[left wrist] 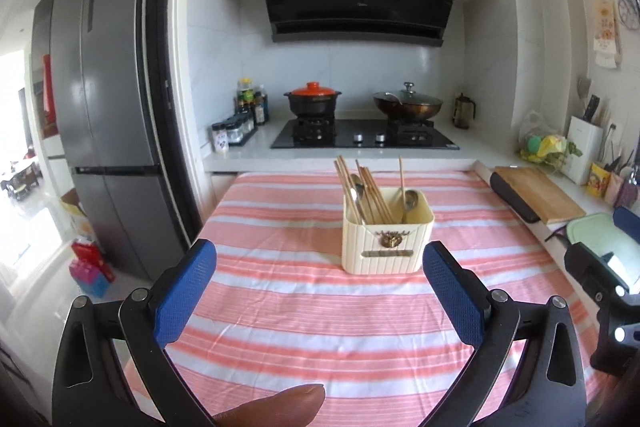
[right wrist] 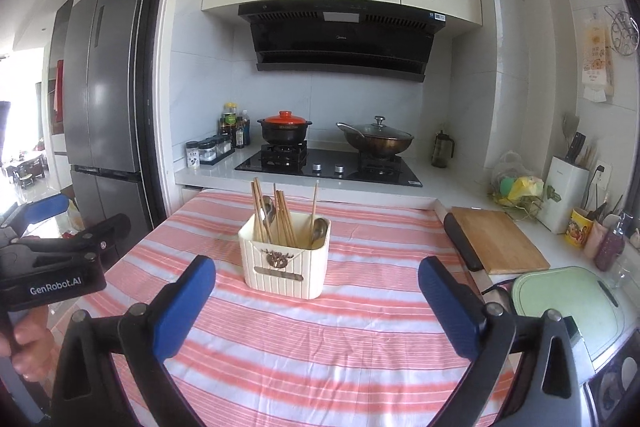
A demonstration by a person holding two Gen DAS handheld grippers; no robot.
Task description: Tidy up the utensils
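**Both claws spread and empty; utensils stand in the caddy**

We find the left claw (left wrist: 320, 291) spread wide, with nothing between its blue pads (left wrist: 186, 293). The right claw (right wrist: 316, 307) stands equally wide and equally empty. Both hang above the near part of the table, pointed at the caddy (left wrist: 387, 242), well apart from it.

The caddy stands upright near the middle of the striped cloth (left wrist: 304, 315). We count two compartments. A bundle of chopsticks (left wrist: 360, 189) and a spoon (left wrist: 357, 193) occupy the left one; a second spoon (left wrist: 409, 202) and a single chopstick stand in the right one. No loose utensil lies on the cloth in either view.

We judge the task done or all but done: everything visible is in the caddy. Whether the lone chopstick on the right belongs with the bundle we cannot say; that would be the only item left.

Around the table: a counter with a hob (left wrist: 364, 139), a red-lidded pot (left wrist: 313, 99) and a wok (left wrist: 408, 103) behind; a cutting board (right wrist: 498, 241) to the right; a fridge (left wrist: 108, 115) to the left.
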